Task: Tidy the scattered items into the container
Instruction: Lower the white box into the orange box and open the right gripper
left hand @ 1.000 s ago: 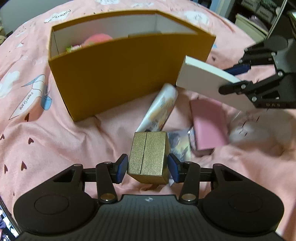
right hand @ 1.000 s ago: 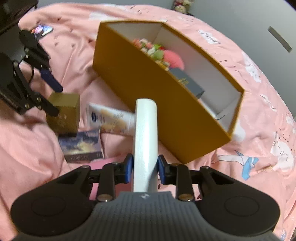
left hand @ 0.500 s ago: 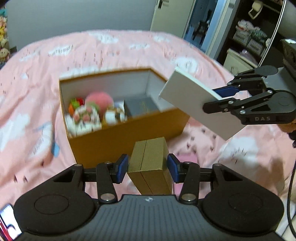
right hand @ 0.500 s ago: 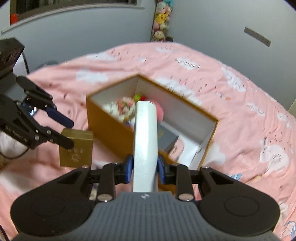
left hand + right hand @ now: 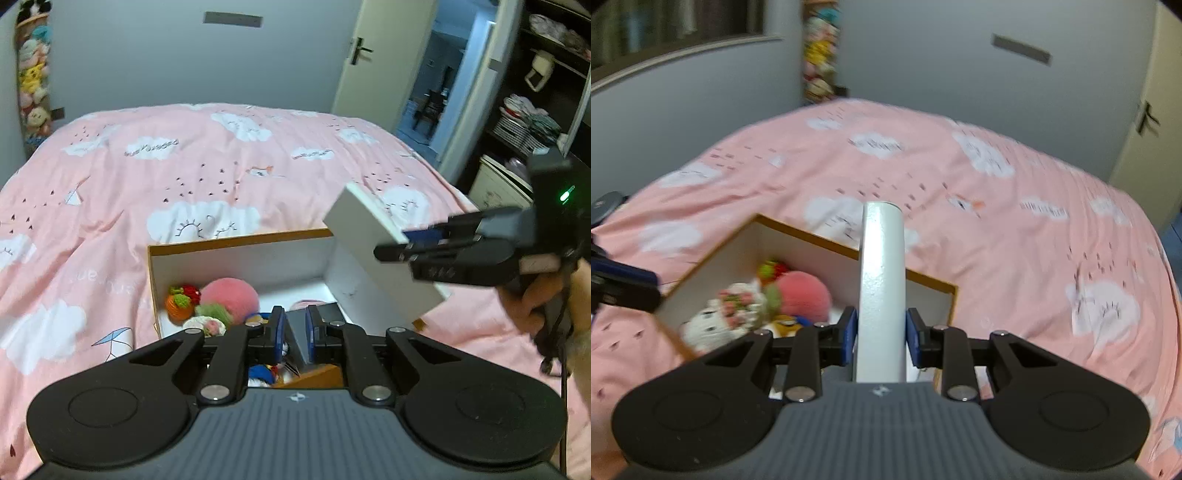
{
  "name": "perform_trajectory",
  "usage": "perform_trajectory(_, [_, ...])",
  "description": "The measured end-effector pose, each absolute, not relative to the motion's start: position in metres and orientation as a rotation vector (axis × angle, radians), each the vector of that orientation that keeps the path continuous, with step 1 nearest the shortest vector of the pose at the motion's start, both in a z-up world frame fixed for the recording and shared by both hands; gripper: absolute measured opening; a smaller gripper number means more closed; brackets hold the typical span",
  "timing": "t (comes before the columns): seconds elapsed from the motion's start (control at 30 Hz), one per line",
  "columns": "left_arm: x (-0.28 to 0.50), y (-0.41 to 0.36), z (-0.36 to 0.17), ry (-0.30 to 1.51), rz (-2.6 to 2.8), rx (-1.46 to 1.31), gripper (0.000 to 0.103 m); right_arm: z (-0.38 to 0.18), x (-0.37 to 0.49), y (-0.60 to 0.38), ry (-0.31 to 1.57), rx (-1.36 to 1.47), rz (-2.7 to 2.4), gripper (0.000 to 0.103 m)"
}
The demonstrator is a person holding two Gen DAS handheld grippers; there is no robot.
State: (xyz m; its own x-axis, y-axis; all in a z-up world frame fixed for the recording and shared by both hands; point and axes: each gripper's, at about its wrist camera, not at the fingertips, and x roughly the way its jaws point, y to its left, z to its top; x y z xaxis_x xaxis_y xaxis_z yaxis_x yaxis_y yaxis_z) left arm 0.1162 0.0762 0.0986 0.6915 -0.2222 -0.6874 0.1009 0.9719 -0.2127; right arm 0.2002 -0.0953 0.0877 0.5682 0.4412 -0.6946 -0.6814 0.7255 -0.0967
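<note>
On the pink bed cover [image 5: 229,177] sits the open box [image 5: 236,243], brown outside and white inside. It is the place where the things go. In it lie a fuzzy pink ball [image 5: 229,298], a small knitted orange and red toy [image 5: 180,301], a white toy with little flowers [image 5: 737,310] and a dark flat box [image 5: 295,325].

The right gripper [image 5: 880,330] is up over the box. Its blue pads [image 5: 848,332] press tight on both sides of a flat white box [image 5: 882,280], which stands on its thin edge between them. From the left wrist view, the white box hangs tilted over the right end of the open box.

The left gripper [image 5: 293,334] is over the near side of the open box. Its two blue pads [image 5: 279,330] are close, with only a thin gap, and nothing is held between them.

Far back are a grey wall, a row of soft toys [image 5: 32,77] and a cream door [image 5: 373,59].
</note>
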Motion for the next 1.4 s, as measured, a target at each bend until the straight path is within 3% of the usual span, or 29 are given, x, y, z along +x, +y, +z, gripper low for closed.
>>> perform_trajectory(0.43, [0.087, 0.064, 0.07, 0.868, -0.206, -0.012, 0.014, 0.017, 0.23, -0.062, 0.873, -0.436, 0.514, 0.031])
perform_trajectory(0.7, [0.065, 0.061, 0.045, 0.961, -0.227, 0.044, 0.023, -0.008, 0.236, -0.056, 0.937, -0.484, 0.414, 0.031])
perform_trajectory(1.0, [0.05, 0.069, 0.005, 1.098, -0.224, 0.076, 0.039, -0.027, 0.237, -0.051, 0.992, -0.532, 0.387, 0.031])
perform_trajectory(1.07, [0.046, 0.069, -0.004, 1.126, -0.234, 0.084, 0.055, -0.027, 0.236, -0.05, 0.994, -0.539, 0.389, 0.031])
perform_trajectory(1.4, [0.035, 0.06, -0.043, 1.222, -0.314, 0.123, 0.072, -0.013, 0.234, -0.058, 0.964, -0.548, 0.411, 0.036])
